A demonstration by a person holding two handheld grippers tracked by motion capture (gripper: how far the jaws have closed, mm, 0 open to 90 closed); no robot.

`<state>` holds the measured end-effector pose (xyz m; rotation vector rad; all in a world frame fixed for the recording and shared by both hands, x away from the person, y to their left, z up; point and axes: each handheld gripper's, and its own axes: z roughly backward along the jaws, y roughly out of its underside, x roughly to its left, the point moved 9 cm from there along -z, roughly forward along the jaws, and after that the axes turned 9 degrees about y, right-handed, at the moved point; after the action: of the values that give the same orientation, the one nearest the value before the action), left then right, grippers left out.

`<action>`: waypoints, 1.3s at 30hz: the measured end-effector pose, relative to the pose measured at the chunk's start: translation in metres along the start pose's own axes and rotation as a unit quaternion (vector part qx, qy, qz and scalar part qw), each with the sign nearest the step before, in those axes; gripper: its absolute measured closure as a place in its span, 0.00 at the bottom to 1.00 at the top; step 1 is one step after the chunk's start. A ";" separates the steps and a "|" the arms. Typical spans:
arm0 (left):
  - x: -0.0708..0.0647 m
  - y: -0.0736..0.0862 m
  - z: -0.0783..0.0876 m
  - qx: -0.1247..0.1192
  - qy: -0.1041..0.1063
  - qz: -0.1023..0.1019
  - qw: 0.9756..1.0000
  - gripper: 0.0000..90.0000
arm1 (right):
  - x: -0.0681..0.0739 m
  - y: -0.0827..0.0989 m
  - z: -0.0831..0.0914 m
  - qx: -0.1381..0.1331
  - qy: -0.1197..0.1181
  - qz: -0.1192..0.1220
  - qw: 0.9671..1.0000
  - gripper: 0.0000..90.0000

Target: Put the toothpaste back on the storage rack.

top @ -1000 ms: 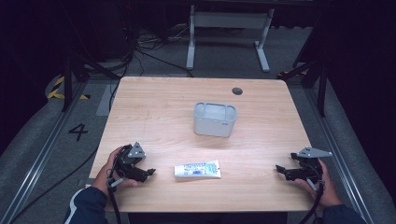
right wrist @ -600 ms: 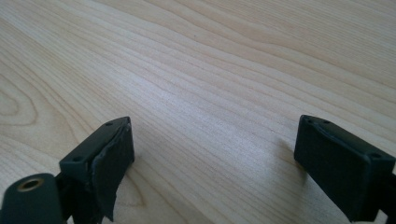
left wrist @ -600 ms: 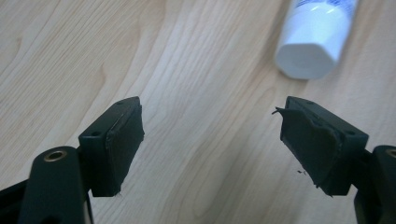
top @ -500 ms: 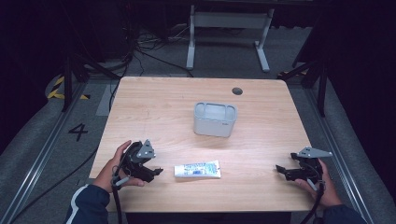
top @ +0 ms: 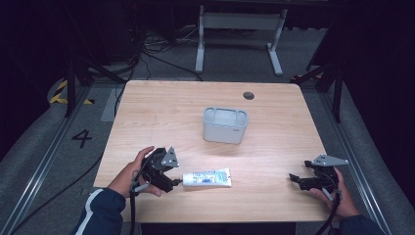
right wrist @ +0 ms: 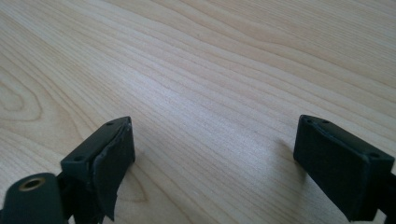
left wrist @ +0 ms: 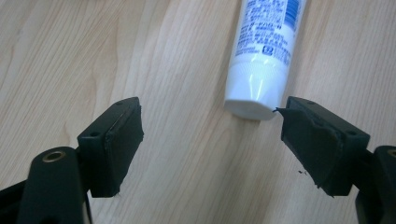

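Note:
A white toothpaste tube (top: 206,178) with blue print lies flat near the table's front edge, its cap end pointing left. My left gripper (top: 177,182) is open right at that cap end. In the left gripper view the tube (left wrist: 264,51) has its white cap just ahead of the gap, close to the right-hand jaw, and my left gripper (left wrist: 212,140) holds nothing. A grey open box (top: 225,125) stands at the middle of the table. My right gripper (top: 293,178) rests open at the front right, and the right gripper view shows my right gripper (right wrist: 215,158) over bare wood.
The wooden table (top: 161,112) has a dark round cable hole (top: 249,95) at the back. Beyond it stands a white metal frame (top: 240,29) on the floor, with cables to the left. A floor marking "4" (top: 82,138) lies left of the table.
My left gripper has moved right along the front edge until its jaws reach the tube's cap end. The right gripper, tube and box have stayed in place.

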<state>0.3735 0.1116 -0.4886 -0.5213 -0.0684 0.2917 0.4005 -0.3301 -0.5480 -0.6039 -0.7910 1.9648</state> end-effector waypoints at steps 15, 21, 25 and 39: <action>-0.016 -0.036 -0.029 0.051 0.030 -0.057 0.997 0.24 | 0.000 0.000 0.000 0.000 -0.001 0.002 1.000 0.14; -0.017 -0.042 -0.040 0.074 0.040 -0.074 0.994 0.24 | 0.000 0.000 0.000 0.000 -0.001 0.001 1.000 0.14; -0.016 -0.044 -0.047 0.086 0.045 -0.074 0.993 0.24 | 0.000 0.000 0.000 0.000 -0.001 0.002 1.000 0.14; -0.016 -0.053 -0.066 0.114 0.054 -0.081 0.989 0.28 | 0.000 0.000 0.000 0.000 -0.002 0.002 1.000 0.14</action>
<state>0.3805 0.0313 -0.5196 -0.3020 0.0287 0.1105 0.4002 -0.3303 -0.5481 -0.6039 -0.7927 1.9705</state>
